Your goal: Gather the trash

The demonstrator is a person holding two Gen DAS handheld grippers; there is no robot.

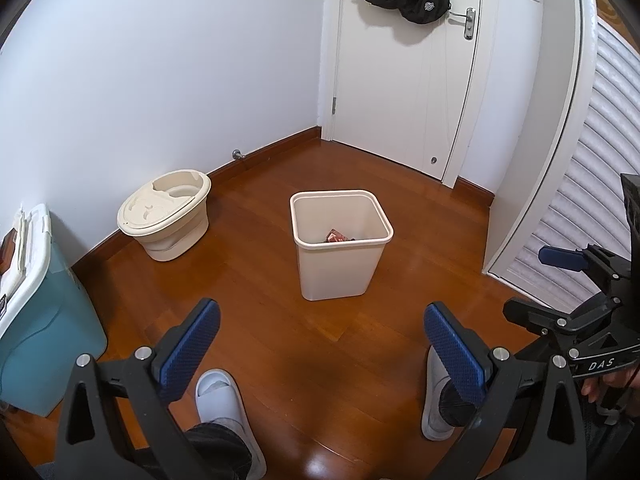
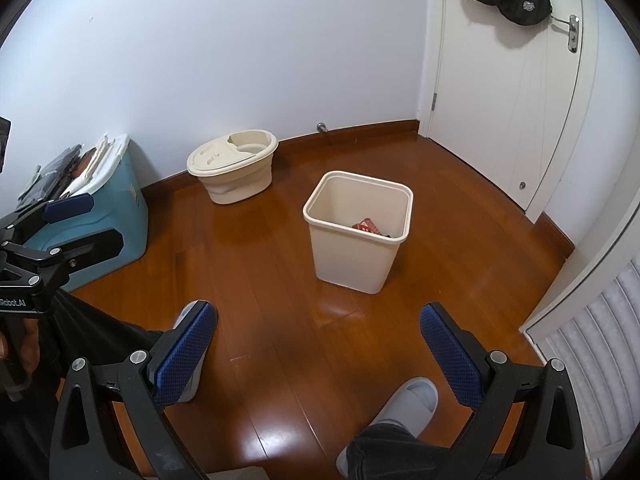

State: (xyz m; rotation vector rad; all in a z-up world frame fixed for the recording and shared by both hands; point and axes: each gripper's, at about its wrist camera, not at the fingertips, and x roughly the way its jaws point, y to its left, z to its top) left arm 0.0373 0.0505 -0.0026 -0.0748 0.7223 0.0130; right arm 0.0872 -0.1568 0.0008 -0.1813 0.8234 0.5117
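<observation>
A cream square trash bin (image 1: 336, 268) stands on the wooden floor ahead; it also shows in the right wrist view (image 2: 352, 260). Red trash (image 1: 336, 237) lies at its bottom, also seen in the right wrist view (image 2: 366, 226). My left gripper (image 1: 320, 344) is open and empty, held above the floor short of the bin. My right gripper (image 2: 318, 344) is open and empty too, at about the same distance. The right gripper shows at the right edge of the left wrist view (image 1: 560, 280), and the left gripper at the left edge of the right wrist view (image 2: 76, 220).
A cream round lidded tub (image 1: 166, 216) stands by the left wall. A teal storage box (image 1: 44, 320) with a white lid is at the left. A white door (image 1: 404, 64) with black bags hung on it is ahead. A louvred closet door (image 1: 580, 208) is at the right. The person's slippered feet (image 1: 220, 404) are below.
</observation>
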